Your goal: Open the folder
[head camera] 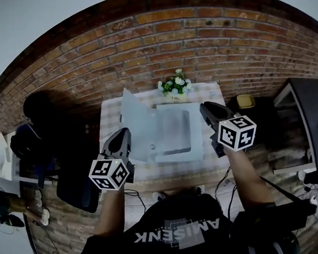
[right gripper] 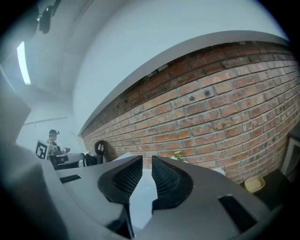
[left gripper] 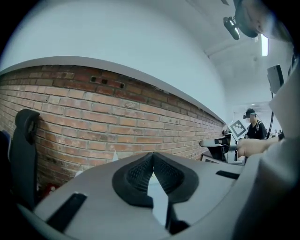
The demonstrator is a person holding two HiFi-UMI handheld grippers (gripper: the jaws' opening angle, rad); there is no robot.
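At left, the left gripper (head camera: 123, 132) hovers off the near-left edge of the table (head camera: 109, 117), jaws pressed together and empty. In the middle, the pale folder (head camera: 175, 131) lies on the checked cloth, its cover (head camera: 133, 122) standing up at the left, so it looks already open. To finish well, lay the cover flat gently without dragging the folder. At right, the right gripper (head camera: 206, 107) hangs by the folder's right edge, jaws slightly parted, nothing between. Both point nearly level toward the brick wall (head camera: 170, 37).
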